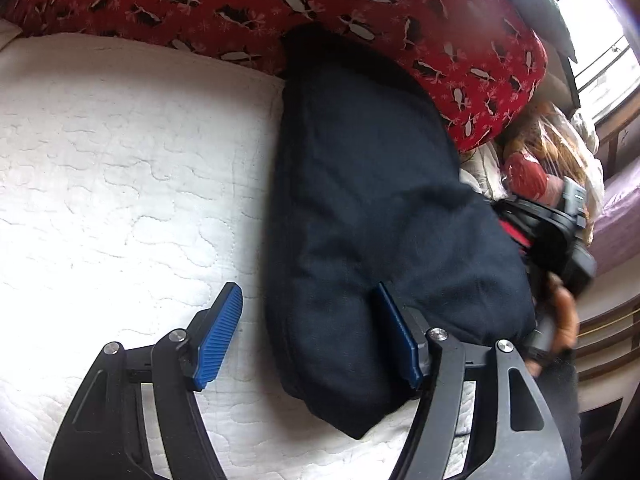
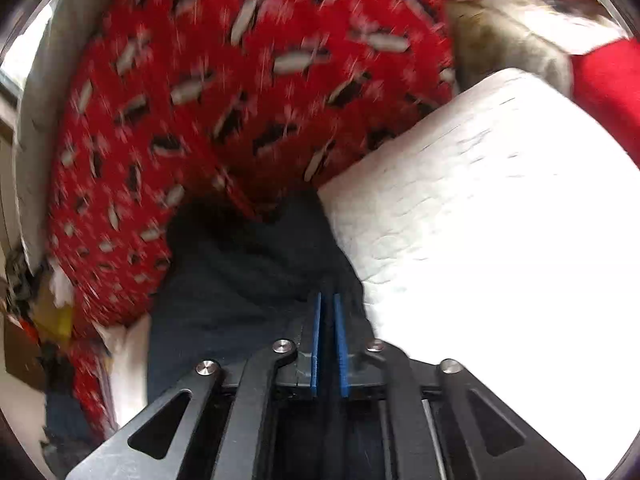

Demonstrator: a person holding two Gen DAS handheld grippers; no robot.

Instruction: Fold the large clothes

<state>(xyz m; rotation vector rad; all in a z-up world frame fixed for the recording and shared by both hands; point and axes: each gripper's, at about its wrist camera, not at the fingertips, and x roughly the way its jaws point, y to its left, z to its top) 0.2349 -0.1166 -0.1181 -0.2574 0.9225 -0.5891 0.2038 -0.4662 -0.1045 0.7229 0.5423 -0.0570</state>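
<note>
A dark navy garment lies folded in a long bundle on the white quilted mattress. My left gripper is open, its blue pads astride the bundle's near left edge, not gripping. My right gripper is shut on a fold of the navy garment at its right side. The right gripper's body shows in the left wrist view, at the bundle's right edge. The right wrist view is motion-blurred.
A red blanket with a penguin print is heaped behind the garment and also fills the right wrist view. Bagged clutter sits at the right, by a window. The mattress edge shows to the right.
</note>
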